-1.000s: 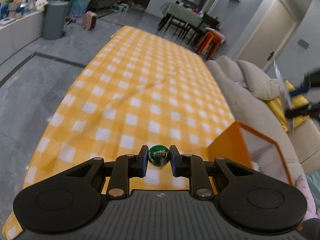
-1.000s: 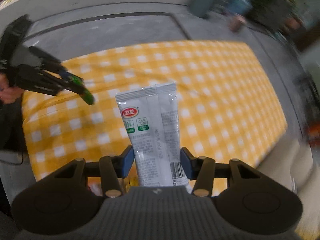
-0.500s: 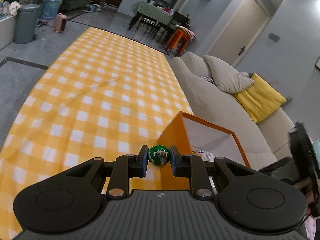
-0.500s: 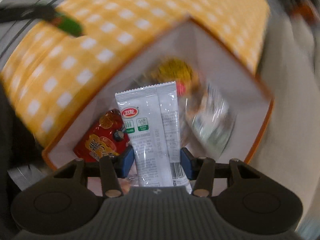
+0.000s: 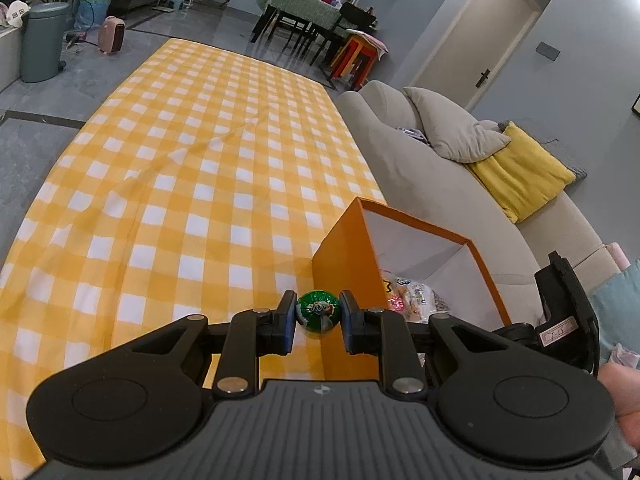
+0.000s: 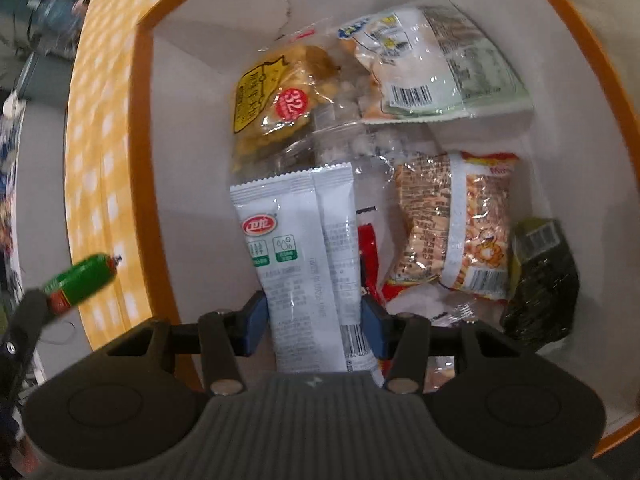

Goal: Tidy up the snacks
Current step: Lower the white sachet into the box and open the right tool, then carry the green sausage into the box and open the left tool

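My right gripper [image 6: 312, 312] points down into the orange box [image 6: 144, 128], clamped on a white sachet pack [image 6: 304, 256] that stands upright btw the pads. Under it lie a yellow cracker bag [image 6: 276, 108], a clear bag w/ barcode [image 6: 432, 80], a peanut pack [image 6: 452, 224], a dark seaweed pack [image 6: 540, 280] and sth red [image 6: 370, 256], mostly hidden, can't tell what. The box sits at the near right corner of the checked table [image 5: 192, 184], by the sofa [image 5: 432, 184]. My left gripper [image 5: 318, 320] hangs beside the box's left wall, pads pinching a green-wrapped sausage [image 5: 318, 312] end-on.
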`<state>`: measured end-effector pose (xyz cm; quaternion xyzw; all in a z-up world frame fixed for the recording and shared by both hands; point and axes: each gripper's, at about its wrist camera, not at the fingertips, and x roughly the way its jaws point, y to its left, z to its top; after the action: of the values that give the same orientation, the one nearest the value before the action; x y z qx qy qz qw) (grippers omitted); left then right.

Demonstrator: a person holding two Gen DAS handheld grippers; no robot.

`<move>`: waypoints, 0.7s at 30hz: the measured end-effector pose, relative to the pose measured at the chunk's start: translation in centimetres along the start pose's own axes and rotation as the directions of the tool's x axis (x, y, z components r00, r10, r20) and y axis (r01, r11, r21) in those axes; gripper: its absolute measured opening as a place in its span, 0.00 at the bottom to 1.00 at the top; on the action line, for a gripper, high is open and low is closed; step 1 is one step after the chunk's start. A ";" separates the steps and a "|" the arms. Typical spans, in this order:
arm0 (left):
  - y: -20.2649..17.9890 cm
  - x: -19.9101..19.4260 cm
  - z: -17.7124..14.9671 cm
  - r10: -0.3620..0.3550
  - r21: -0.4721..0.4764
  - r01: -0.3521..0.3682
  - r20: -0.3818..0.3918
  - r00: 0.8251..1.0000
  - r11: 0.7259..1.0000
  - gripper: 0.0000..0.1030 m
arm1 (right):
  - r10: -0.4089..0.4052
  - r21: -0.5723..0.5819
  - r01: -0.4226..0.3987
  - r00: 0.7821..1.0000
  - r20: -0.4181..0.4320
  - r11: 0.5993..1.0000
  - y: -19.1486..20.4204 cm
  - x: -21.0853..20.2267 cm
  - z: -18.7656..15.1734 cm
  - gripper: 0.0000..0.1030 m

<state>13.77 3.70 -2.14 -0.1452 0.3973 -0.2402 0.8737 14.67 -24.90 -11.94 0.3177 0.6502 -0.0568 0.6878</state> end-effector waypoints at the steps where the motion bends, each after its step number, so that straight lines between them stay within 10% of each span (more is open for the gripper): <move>1: 0.0 0.1 0.0 0.000 0.001 0.000 0.000 1.000 1.000 0.24 | 0.027 0.019 -0.026 0.999 -0.019 0.999 -0.2 0.3 0.0 0.51; 5: -0.3 0.1 -0.1 -0.001 0.018 0.001 -0.003 1.000 1.000 0.24 | 0.069 0.044 -0.068 0.997 -0.040 0.997 -0.7 0.3 -0.2 0.77; 12: -1.8 0.5 -0.1 0.026 0.041 -0.025 -0.021 0.999 0.999 0.24 | 0.167 -0.112 -0.155 0.980 0.109 0.982 -0.1 -5.4 -0.1 0.77; 16: -3.7 0.5 -0.4 0.027 0.088 -0.024 -0.029 0.999 0.996 0.24 | 0.305 -0.183 -0.266 0.922 0.238 0.946 -0.6 -9.7 -0.1 0.87; 21: -7.0 0.6 -1.3 0.027 0.142 -0.021 -0.043 0.999 0.990 0.25 | 0.287 -0.258 -0.187 0.852 0.437 0.948 -1.5 -12.4 -0.5 0.87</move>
<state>10.96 -2.59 -0.28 -0.0729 0.4004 -0.2604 0.8755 11.66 -29.97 -0.93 0.2996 0.4224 0.0211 0.8552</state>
